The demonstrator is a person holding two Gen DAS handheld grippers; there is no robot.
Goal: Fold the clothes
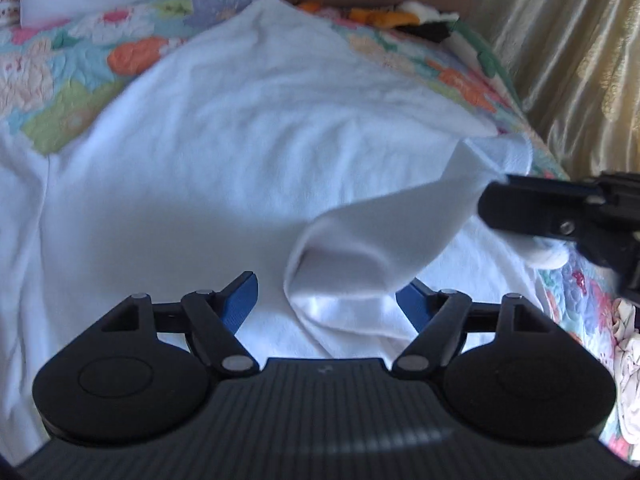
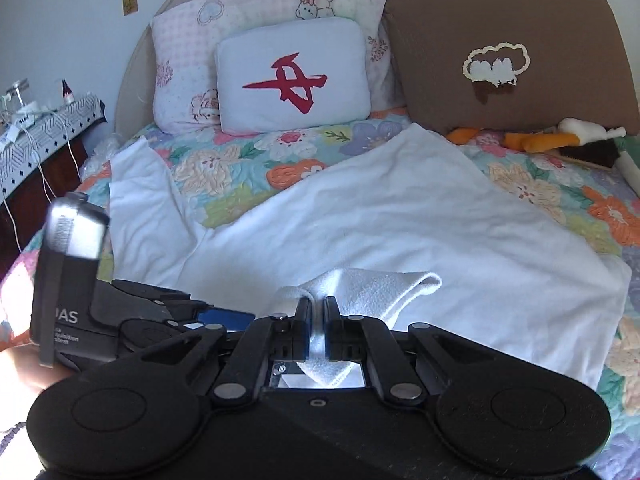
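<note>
We have a white, soft knit garment spread flat across the floral quilted bedspread, its long sleeve trailing off toward the left side of the bed in the right wrist view. Our right gripper has its jaws pressed together on a bunched corner of that white fabric, which rises off the bed as a loose fold. From the left wrist view we see the same lifted flap draping from the right gripper down toward the cloth below.

Our left gripper hangs just above the garment with its blue-padded jaws spread wide and nothing between them; the lower edge of the flap sits near its right pad, seemingly not touching.

We judge the step to be carrying this pinched edge over to make a fold. To do it well, we want the right hand to keep the pinch firm and travel low and steady, so the flap lays down without dragging the layer beneath. We would have the left gripper either press the flat cloth at the intended crease or close on the neighbouring edge, so both corners move together. The main risk is the soft knit wrinkling or the whole garment sliding on the quilt.
</note>
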